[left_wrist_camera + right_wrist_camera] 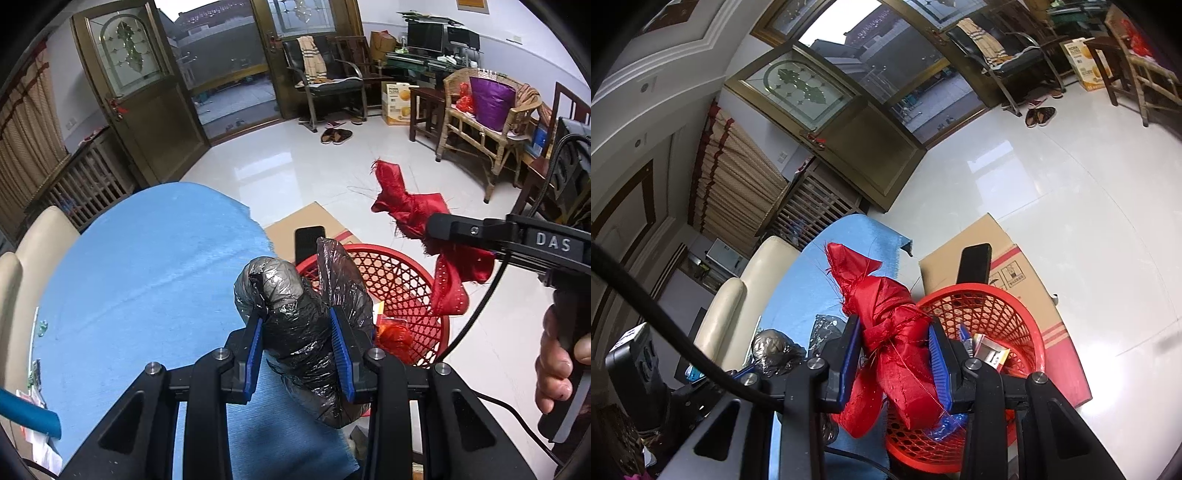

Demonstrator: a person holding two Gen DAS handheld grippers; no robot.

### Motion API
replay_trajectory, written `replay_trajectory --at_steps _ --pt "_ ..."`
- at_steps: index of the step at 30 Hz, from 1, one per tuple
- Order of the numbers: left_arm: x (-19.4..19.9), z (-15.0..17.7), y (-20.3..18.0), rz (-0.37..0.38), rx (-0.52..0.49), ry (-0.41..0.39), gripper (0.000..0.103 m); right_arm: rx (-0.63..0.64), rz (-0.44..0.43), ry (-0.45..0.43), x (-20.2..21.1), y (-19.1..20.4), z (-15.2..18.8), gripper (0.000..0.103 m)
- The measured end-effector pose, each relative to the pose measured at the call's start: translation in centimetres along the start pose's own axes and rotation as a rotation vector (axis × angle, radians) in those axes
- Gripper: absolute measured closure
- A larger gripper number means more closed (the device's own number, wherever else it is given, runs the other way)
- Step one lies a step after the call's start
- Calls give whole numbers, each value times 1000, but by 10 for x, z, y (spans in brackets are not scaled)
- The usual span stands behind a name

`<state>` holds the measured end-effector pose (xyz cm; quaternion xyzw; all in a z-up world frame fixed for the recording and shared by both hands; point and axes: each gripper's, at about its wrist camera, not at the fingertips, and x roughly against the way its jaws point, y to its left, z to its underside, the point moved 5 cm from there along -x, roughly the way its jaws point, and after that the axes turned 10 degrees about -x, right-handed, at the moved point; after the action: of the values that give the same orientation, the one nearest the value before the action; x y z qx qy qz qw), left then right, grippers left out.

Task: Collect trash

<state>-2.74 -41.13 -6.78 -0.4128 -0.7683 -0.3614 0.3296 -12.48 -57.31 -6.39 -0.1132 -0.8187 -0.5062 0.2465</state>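
My left gripper (297, 347) is shut on a crumpled black plastic bag (295, 317), held at the edge of the blue-covered table (147, 266), beside the red mesh basket (406, 284). My right gripper (895, 356) is shut on a bunched red cloth (886, 314) and holds it above the red basket's (1015, 314) left rim. In the left wrist view the right gripper (436, 225) shows with the red cloth (406, 206) hanging over the basket. The basket holds some wrappers (990, 354). The black bag also shows low in the right wrist view (772, 347).
A flat cardboard box (1015, 266) lies on the white tiled floor behind the basket, with a black phone (975, 262) upright against it. A cream chair (22, 258) stands left of the table. Chairs, a wicker bench (491, 122) and slippers stand farther off.
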Motion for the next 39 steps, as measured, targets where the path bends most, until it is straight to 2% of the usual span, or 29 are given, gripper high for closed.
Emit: replay_trajectory --at_steps 14,15,16,18,23,34,35,37,39 --pt "-20 3 -12 111 11 8 63 -84 36 29 -17 -34 4 63" --pt "-21 3 -13 115 7 8 58 -89 37 33 -17 -35 4 57" --pt "-21 2 -13 113 4 9 48 -97 42 34 -17 -37 4 44" --pt "-20 3 -13 96 -2 -2 43 -120 29 33 -16 -39 4 39" --pt "-13 4 -9 58 -17 -14 43 -99 24 28 -15 -33 5 39" --pt "13 13 19 -79 4 -27 37 -47 28 39 -21 -11 11 39" --pt "17 14 22 -93 6 -31 36 -39 27 39 -21 -8 12 39" --pt "24 15 29 -122 13 -46 26 -23 29 40 -20 -2 14 39" --pt "34 17 36 -145 24 -65 25 -6 31 41 -21 6 16 39"
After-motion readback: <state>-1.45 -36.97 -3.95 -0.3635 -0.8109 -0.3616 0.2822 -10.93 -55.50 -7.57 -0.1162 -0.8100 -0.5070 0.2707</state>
